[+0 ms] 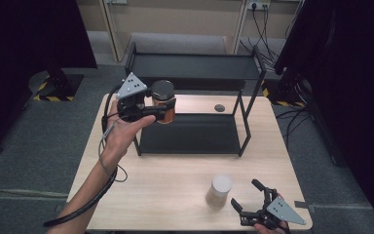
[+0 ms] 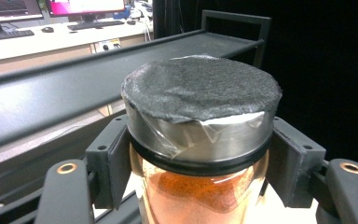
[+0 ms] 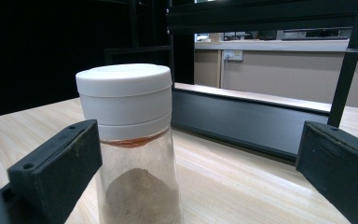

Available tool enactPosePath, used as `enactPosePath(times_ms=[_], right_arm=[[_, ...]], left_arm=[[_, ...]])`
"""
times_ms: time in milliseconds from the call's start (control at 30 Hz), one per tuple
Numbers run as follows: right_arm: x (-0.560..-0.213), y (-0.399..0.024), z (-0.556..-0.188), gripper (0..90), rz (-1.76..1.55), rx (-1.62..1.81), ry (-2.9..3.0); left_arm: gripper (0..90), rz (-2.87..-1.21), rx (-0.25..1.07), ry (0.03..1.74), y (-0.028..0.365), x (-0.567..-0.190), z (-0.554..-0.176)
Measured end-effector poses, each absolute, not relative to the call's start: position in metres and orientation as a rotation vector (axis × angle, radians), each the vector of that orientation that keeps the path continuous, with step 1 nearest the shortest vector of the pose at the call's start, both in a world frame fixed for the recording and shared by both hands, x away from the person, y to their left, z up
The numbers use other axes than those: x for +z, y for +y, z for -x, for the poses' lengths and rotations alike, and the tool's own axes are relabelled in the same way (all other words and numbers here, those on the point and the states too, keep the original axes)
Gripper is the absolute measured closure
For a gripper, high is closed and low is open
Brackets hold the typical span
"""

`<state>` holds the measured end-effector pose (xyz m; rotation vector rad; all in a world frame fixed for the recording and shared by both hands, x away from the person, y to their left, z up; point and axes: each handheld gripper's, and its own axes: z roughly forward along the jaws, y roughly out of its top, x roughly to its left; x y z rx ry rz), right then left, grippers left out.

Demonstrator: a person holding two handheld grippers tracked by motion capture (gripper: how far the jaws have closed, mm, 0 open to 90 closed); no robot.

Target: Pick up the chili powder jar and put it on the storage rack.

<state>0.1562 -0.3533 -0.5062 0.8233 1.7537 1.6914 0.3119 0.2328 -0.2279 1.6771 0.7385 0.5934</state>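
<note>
A glass jar [image 1: 164, 105] of orange powder with a dark felt-covered lid hangs in the air at the left end of the black two-tier rack [image 1: 195, 66]. My left gripper [image 1: 161, 111] is shut on it. In the left gripper view the pads press both sides of the jar [image 2: 200, 140] just under its metal band, with the left gripper [image 2: 198, 163] centred on it. A white-lidded jar [image 1: 219, 190] of beige powder stands on the table near the front. My right gripper [image 1: 250, 196] sits open just right of it. In the right gripper view that jar [image 3: 130, 140] stands by the left pad of the right gripper [image 3: 198, 163].
The rack's lower shelf [image 1: 190, 134] rests on the wooden table [image 1: 165, 190]; its top shelf reaches out past the table's far edge. A small dark round disc [image 1: 219, 107] lies on the table behind the rack. Cables and dark stands surround the table on the floor.
</note>
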Motion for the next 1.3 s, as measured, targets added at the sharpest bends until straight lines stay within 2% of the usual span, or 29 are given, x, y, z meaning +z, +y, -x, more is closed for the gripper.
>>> enactPosePath(times_ms=[667,1300], right_arm=[[-0.506,-0.354,-0.156,0.5,-0.83,1.696,1.753],[-0.507,-0.355,-0.157,0.5,-0.831,1.701,1.754]], left_arm=[[31.7,-1.67,0.642,0.765,0.231,-0.184,-0.327],[31.7,-1.647,0.679,0.838,0.222,-0.161,-0.351]])
